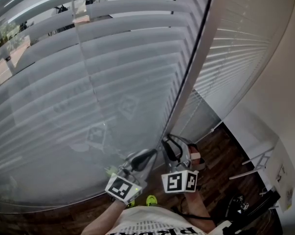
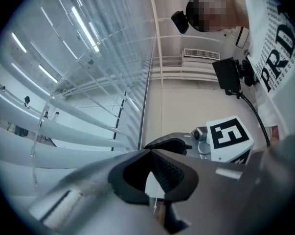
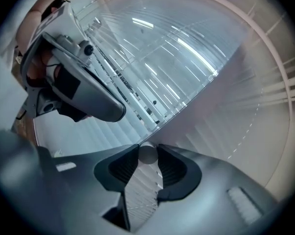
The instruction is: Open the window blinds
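1. Your right gripper is clamped on the round wand end. The blinds hang right in front of you, their slats only partly tilted.
2. Roll your wrist about the wand's own line, and squeeze firmly so the smooth end cannot slip in the pads.
3. Your left gripper is closed tip to tip. A thin cord may hang below the tips, but the view is too dim to say. Park it clear of the slats.

text: "PRD", big black letters | on: shirt | where: upper right, left gripper view | smaller print: unreadable
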`<state>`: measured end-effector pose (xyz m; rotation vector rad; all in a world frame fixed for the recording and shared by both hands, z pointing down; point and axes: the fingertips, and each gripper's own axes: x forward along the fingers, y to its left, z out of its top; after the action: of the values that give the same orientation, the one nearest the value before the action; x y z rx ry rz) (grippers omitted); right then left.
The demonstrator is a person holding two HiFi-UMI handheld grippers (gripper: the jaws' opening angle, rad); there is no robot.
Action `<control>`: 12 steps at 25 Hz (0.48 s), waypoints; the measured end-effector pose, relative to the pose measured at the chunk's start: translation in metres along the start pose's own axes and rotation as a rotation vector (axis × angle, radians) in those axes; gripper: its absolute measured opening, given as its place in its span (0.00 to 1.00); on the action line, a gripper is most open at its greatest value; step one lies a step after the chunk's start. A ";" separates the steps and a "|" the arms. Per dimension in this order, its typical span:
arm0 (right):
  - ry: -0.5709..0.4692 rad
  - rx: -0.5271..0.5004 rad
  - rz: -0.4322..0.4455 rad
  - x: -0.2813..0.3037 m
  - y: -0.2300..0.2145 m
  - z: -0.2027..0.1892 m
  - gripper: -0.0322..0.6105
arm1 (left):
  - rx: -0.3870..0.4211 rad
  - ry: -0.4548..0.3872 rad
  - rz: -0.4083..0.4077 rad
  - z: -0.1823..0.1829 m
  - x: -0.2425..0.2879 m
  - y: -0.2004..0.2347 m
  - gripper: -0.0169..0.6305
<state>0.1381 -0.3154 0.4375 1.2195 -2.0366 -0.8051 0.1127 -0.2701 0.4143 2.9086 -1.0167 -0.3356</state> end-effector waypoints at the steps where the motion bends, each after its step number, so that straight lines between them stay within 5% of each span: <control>1: -0.001 0.015 0.002 0.000 0.000 0.000 0.25 | 0.000 -0.001 0.001 0.000 0.000 0.000 0.01; 8: -0.040 0.214 0.014 -0.001 -0.004 0.000 0.25 | 0.002 -0.002 0.005 0.001 -0.001 0.000 0.01; 12: -0.088 0.414 0.036 -0.001 -0.007 -0.001 0.25 | 0.003 -0.005 0.006 0.002 -0.001 0.001 0.01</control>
<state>0.1433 -0.3179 0.4325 1.3796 -2.3687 -0.4360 0.1111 -0.2701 0.4125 2.9088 -1.0268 -0.3408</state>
